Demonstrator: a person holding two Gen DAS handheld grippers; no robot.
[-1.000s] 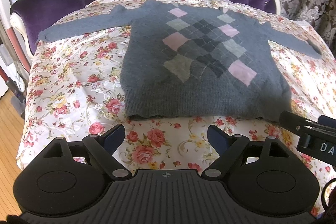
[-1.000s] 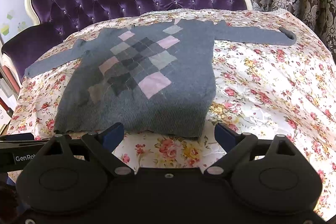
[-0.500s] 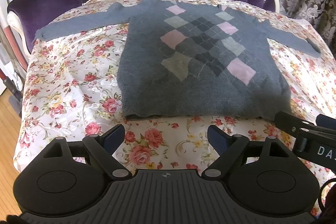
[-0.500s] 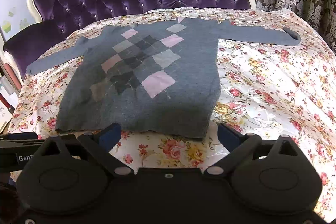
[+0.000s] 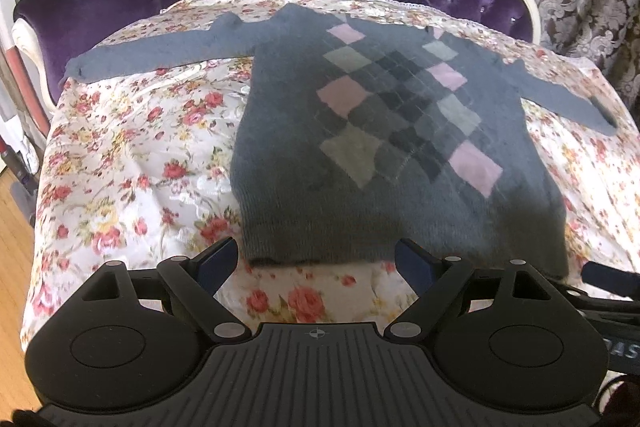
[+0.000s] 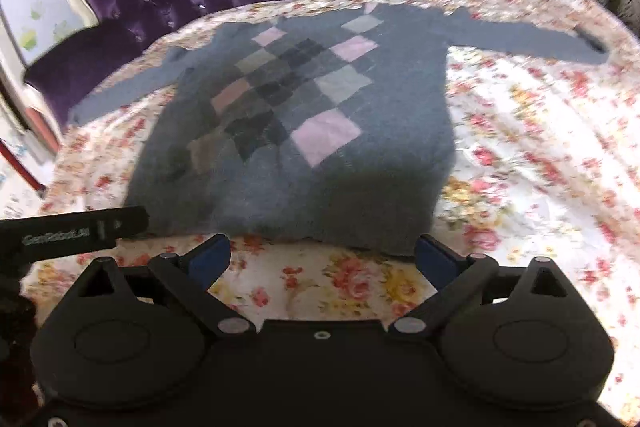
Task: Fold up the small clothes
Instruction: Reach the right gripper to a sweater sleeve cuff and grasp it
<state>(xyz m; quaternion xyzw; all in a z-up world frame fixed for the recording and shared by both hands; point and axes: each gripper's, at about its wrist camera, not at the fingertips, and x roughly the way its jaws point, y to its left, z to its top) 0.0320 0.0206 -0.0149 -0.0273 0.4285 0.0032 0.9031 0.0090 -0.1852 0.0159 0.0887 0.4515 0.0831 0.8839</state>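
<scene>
Both grippers now sit nearer the sweater (image 5: 304,155) hem. Left gripper (image 5: 316,259) released, empty; right gripper (image 6: 322,257) jaws just widened, empty. Sweater lies flat on floral cover (image 5: 120,163), sleeves spread.

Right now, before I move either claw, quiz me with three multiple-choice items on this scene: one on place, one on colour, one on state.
1. Where does the sweater lie?
A. on the floral cover
B. on the wooden floor
C. hung over the purple backrest

2. Which colour are the lightest diamonds in its pattern?
A. orange
B. pink
C. bright green

3. How are the sleeves?
A. folded across the chest
B. tucked under the body
C. spread out to both sides

Answers:
1 A: the whole sweater rests flat on the flowered fabric.
2 B: pale pink diamonds sit among grey ones.
3 C: the left sleeve and the right sleeve each stretch away from the body.
</scene>
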